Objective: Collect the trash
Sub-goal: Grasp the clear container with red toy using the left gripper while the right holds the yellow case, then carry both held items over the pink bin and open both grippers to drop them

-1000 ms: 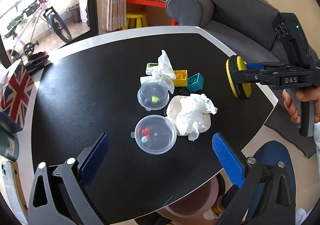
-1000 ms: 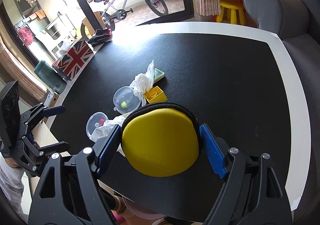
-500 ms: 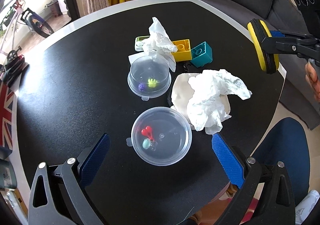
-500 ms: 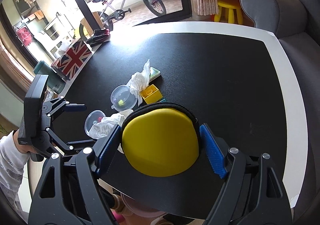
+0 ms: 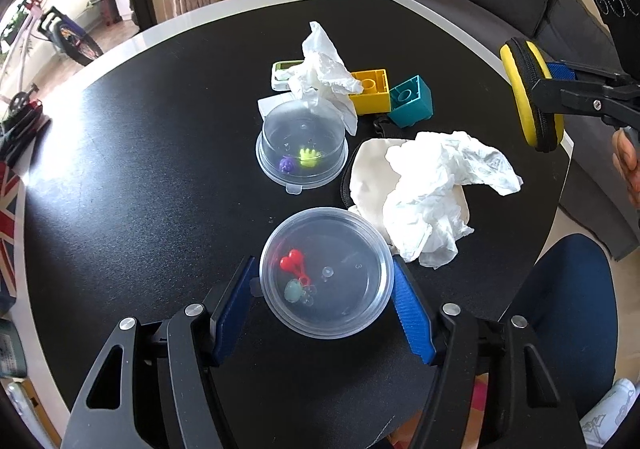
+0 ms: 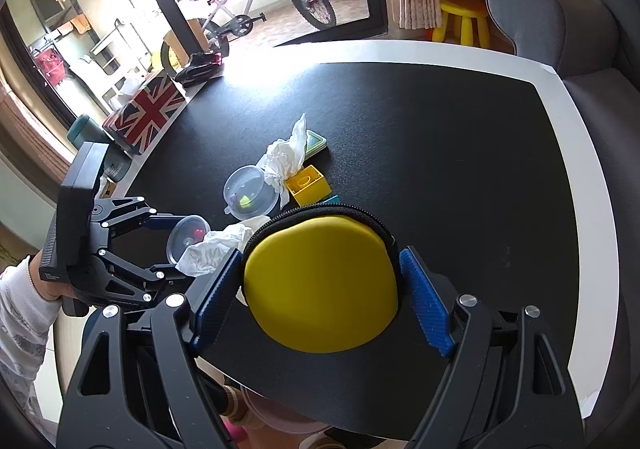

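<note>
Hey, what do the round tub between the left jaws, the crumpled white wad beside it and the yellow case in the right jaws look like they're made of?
Round tub: clear, glossy thin plastic; small trinkets show through it.
Crumpled white wad: soft matte tissue paper, by its fine creases.
Yellow case: smooth matte shell, perhaps moulded foam or fabric-covered, with a black zip around the rim.

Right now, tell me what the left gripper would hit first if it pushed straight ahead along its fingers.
Nothing new: the left gripper already has the clear plastic tub between its fingers, which have just been closing around it. Beyond the tub lies the black table, though depth is hard to judge.
</note>
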`<state>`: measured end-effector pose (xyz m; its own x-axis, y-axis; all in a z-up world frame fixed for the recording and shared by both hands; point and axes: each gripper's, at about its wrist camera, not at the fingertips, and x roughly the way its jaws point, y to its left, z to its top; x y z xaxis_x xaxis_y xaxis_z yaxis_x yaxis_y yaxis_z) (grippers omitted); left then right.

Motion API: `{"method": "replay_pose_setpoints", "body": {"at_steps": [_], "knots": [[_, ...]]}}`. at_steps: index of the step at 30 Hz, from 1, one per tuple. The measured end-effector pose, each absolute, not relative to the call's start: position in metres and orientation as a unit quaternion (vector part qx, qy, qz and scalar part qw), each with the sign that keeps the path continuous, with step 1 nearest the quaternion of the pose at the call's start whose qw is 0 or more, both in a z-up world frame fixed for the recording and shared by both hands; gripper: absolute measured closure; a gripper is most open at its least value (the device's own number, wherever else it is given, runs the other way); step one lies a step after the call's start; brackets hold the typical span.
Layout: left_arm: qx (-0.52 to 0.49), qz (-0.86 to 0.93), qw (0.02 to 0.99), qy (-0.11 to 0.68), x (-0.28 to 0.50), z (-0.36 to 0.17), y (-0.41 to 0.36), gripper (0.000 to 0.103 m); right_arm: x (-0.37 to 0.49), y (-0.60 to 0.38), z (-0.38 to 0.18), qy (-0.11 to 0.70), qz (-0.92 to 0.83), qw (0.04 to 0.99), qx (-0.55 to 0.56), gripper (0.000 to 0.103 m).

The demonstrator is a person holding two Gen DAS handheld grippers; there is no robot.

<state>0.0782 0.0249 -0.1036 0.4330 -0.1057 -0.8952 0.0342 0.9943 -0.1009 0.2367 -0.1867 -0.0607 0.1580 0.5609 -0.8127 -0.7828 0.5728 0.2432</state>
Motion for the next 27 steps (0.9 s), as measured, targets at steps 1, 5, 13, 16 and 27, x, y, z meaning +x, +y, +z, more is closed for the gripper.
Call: {"method": "replay_pose_setpoints", "body": {"at_steps": [1, 5, 13, 16, 27], "knots": [[-0.035, -0.039, 0.847, 0.529, 0.077, -0.101, 0.028, 0.039, 0.236, -0.187, -0.061, 0.470, 0.447, 0.752, -0.119, 0.024], [-0.044, -0.030, 0.857, 0.513, 0.068, -0.089, 0.032, 0.039, 0.230, -0.186, -0.061, 0.463, 0.446, 0.755, -0.127, 0.024], [-0.061, -0.020, 0.878, 0.475, 0.034, -0.059, 0.023, 0.039, 0.209, -0.195, -0.054, 0.443, 0.444, 0.766, -0.142, 0.024], [-0.066, -0.019, 0.885, 0.461, 0.024, -0.047, 0.018, 0.039, 0.197, -0.201, -0.050, 0.435, 0.446, 0.768, -0.149, 0.024], [-0.069, -0.015, 0.904, 0.422, -0.014, -0.020, -0.007, 0.039, 0.142, -0.227, -0.036, 0.410, 0.467, 0.768, -0.157, 0.024]]}}
